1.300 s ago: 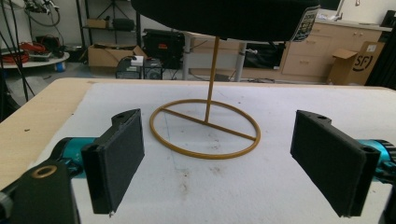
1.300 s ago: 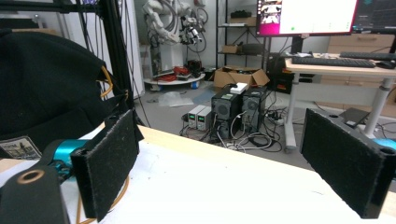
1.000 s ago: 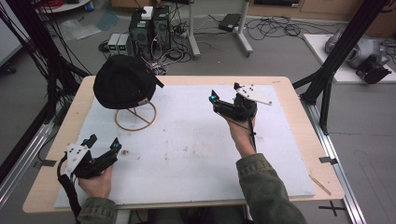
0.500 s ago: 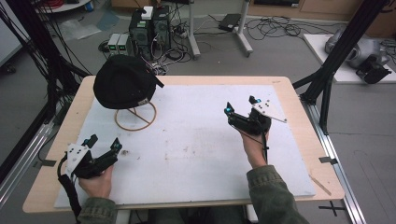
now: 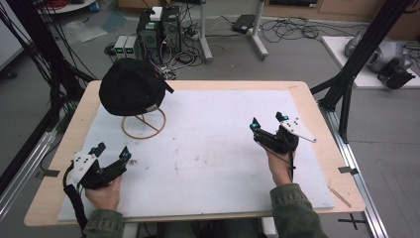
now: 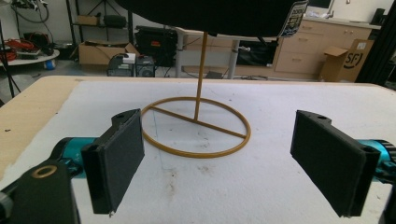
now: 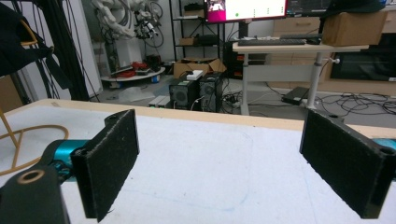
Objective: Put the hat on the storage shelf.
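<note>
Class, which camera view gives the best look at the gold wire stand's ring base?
The left gripper view: the ring base lies close and whole. The high view shows it small under the black cap; the right gripper view catches its edge.

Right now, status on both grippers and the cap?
Left gripper open, empty. Right gripper open, empty. Black cap sits on its wire stand, untouched. Mat between them bare.

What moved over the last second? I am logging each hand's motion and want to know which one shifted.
The right gripper drew back from the middle of the white mat toward the person and rightward, jaws open and empty throughout. The left gripper stayed near the table's front left, open. The black cap stayed on its yellow wire stand.
</note>
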`<state>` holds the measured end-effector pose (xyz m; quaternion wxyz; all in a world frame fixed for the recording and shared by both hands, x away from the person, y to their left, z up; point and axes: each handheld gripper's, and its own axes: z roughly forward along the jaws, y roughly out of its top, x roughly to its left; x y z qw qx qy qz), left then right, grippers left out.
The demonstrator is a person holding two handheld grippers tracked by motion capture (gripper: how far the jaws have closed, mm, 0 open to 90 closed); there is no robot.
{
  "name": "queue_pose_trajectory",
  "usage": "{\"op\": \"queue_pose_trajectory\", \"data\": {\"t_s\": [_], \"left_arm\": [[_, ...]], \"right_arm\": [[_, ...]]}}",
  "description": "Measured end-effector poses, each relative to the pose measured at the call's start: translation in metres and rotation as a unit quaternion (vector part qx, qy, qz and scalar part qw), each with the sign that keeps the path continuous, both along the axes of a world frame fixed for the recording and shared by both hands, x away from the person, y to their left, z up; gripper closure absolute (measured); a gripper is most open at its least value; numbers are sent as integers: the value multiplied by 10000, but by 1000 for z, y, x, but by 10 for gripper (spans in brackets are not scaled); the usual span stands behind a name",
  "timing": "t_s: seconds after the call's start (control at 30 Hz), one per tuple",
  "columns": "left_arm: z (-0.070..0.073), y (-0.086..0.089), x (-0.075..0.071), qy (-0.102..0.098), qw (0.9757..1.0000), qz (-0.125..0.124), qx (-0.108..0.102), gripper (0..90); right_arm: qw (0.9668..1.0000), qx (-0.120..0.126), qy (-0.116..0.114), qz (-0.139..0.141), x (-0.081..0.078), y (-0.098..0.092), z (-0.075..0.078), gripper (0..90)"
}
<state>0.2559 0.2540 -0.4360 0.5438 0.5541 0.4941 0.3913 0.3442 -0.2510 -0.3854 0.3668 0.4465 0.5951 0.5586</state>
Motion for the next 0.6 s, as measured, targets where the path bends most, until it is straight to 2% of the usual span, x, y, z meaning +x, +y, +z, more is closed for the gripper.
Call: {"op": "queue_pose_trajectory", "data": {"t_s": [0.4,0.6], "left_arm": [[0,0,0,-28,10000,50,59,176],[0,-1,0,-32,9999,65,82,174]], "right_arm": [[9995,-202,64,-230,-28,-22,-23,111],[9993,-120,122,-326,-35,-31,-33,110]]}}
